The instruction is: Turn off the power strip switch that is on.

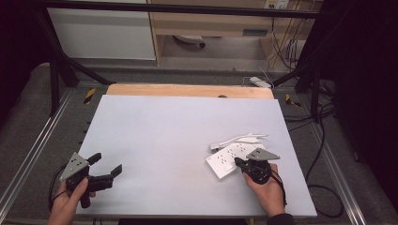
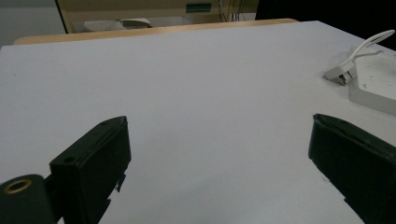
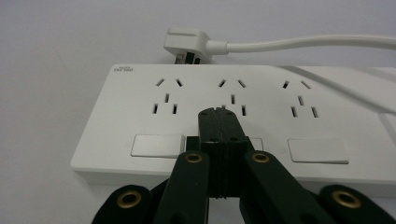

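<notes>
A white power strip with three socket groups lies flat at the table's front right. Its white plug and cable lie loose just beyond it. My right gripper is shut, its closed tips over the strip's middle switch, which they hide. The left switch and right switch show on either side. My left gripper is open near the front left edge, nothing between its jaws. The strip and plug lie far to its right.
The white tabletop spreads wide between the two grippers. A wooden strip runs along its far edge. Black frame bars stand at the back corners, with cables and another power strip on the floor.
</notes>
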Tool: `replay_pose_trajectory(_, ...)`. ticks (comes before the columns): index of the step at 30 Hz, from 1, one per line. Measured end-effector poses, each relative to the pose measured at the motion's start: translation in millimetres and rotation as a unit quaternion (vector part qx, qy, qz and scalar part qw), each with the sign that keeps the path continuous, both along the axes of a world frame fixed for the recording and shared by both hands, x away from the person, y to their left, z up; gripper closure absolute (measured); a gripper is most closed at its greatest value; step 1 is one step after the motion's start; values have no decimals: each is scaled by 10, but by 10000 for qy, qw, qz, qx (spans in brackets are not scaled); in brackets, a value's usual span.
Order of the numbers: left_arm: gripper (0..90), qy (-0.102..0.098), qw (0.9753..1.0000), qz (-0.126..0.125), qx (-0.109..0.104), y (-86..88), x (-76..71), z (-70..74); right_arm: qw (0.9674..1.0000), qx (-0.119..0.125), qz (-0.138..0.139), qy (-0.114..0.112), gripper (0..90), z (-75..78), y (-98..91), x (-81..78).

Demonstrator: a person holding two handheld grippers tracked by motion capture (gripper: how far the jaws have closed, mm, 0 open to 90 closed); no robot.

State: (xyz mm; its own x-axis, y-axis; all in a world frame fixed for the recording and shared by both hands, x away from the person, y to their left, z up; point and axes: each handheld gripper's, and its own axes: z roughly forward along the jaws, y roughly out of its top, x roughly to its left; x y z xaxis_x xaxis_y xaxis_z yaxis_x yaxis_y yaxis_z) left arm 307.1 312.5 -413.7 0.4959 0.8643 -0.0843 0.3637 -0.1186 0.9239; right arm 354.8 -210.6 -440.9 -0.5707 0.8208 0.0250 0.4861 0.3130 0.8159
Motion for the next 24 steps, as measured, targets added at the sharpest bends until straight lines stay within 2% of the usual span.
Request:
replay_pose_trajectory(12,56,5,10000,3,17,0,2,-1,10000,5,6,3,900,-5,-5,2)
replay_pose_trajectory(16,56,-1,10000,4,20,-1,1,-1,9999,-8,85,71,900,-17,14,2)
replay_pose_trajectory(19,56,-4,10000,4,22,-2,1,-1,9999,-105,126,44,900,-11,33,-7)
replay_pose_trajectory(24,56,-4,10000,0,15,-4,1,-1,9999,-45,113,65,900,-11,26,-2)
